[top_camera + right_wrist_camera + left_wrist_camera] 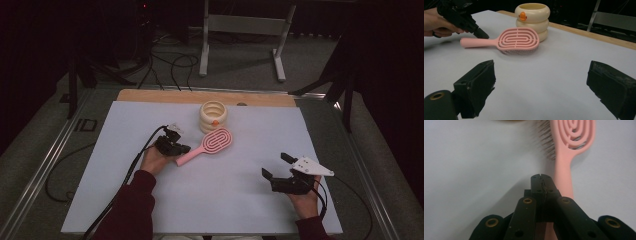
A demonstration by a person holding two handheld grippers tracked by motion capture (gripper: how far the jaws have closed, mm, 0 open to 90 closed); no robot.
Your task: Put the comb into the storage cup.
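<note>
A dim room around a pale work table

We see a white sheet (210, 200) covering the table, with a strip of bare wood (150, 95) along its far edge and metal rails (45, 165) at the left and right. Beyond lies grey carpet (240, 70) with black cables (172, 65) trailing across it, the legs of a white frame (205, 45) farther off, and darkness on both sides.

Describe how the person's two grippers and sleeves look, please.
Both grippers are black. The right gripper carries a grey three-cornered plate on top; its fingers are blocky with brass-coloured rivets. A black cable trails from the left gripper. The sleeves are dark red.
</note>
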